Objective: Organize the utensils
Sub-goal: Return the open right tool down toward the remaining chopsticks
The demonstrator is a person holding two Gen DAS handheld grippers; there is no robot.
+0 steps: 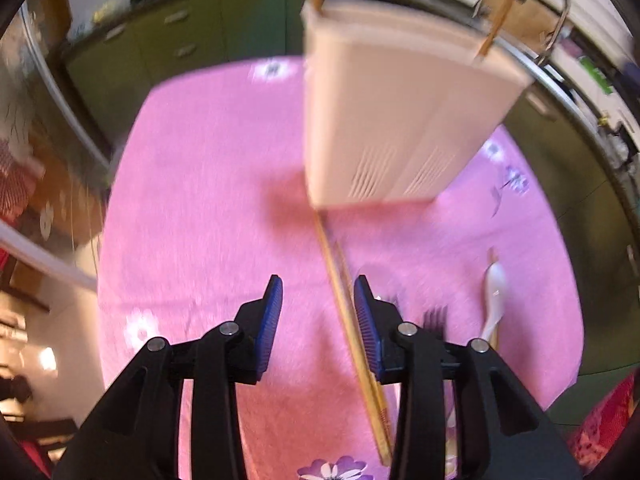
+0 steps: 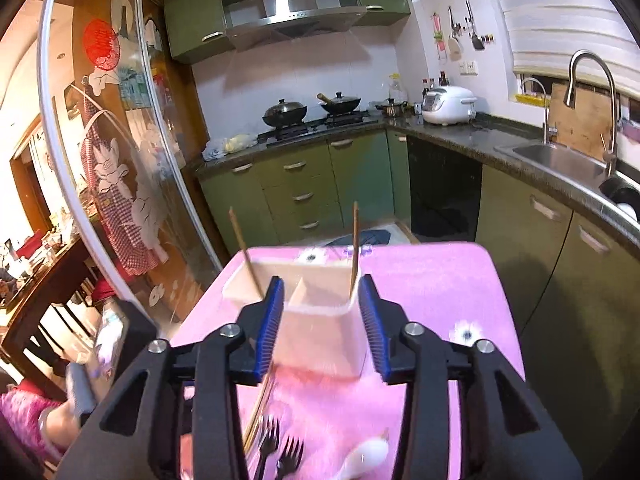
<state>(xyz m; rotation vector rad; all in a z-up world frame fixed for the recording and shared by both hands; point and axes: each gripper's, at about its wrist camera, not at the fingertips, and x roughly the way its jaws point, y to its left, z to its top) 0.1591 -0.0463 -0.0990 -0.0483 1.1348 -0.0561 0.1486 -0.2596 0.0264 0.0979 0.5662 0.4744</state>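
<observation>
A white two-compartment utensil holder [image 1: 384, 120] [image 2: 320, 340] stands on the pink flowered cloth [image 1: 200, 200] [image 2: 432, 280], with two wooden chopsticks [image 2: 355, 248] upright in it. A pair of chopsticks [image 1: 344, 312] [image 2: 260, 408] lies on the cloth in front of it. My left gripper [image 1: 318, 280] points down over this pair, open, the sticks lying close to its right pad. Black forks [image 1: 434, 316] [image 2: 288, 456] and a white spoon [image 1: 494, 292] [image 2: 368, 456] lie to the right. My right gripper [image 2: 321, 280] is open just before the holder, with nothing in it.
The cloth-covered table ends at left, right and far edges. Green cabinets [image 2: 304, 184] with a stove [image 2: 312, 120] stand behind, a sink [image 2: 560, 156] with a tall tap on the right, a glass sliding door [image 2: 120, 160] on the left. Pink patterned clothing [image 2: 24, 412] shows lower left.
</observation>
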